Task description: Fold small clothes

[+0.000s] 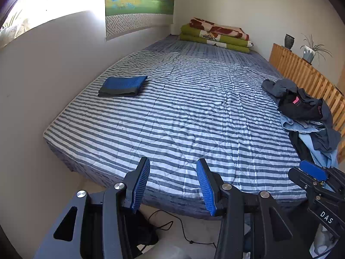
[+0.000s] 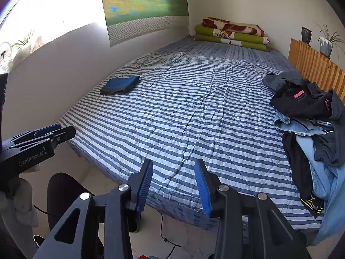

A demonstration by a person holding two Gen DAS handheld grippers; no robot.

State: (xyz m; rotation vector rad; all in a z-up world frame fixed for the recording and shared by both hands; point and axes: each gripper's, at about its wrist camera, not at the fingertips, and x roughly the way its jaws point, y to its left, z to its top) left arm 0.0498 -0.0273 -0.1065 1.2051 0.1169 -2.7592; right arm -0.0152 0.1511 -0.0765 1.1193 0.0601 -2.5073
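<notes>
A folded blue and grey garment (image 1: 123, 86) (image 2: 120, 84) lies on the far left of the striped bed (image 1: 183, 112) (image 2: 183, 116). A heap of unfolded dark and light blue clothes (image 1: 306, 116) (image 2: 310, 129) sits along the bed's right edge. My left gripper (image 1: 173, 183) hangs open over the bed's near edge, holding nothing. My right gripper (image 2: 173, 185) is open too, empty, over the near edge. Each gripper shows in the other's view: the right gripper (image 1: 317, 179) at the right side, the left gripper (image 2: 43, 138) at the left.
Folded green and red blankets (image 1: 215, 35) (image 2: 231, 33) are stacked at the bed's far end. A wooden slatted cabinet (image 1: 306, 73) (image 2: 317, 62) with a vase and a potted plant runs along the right. A wall (image 1: 54, 75) borders the left. Cables (image 1: 183, 231) lie on the floor.
</notes>
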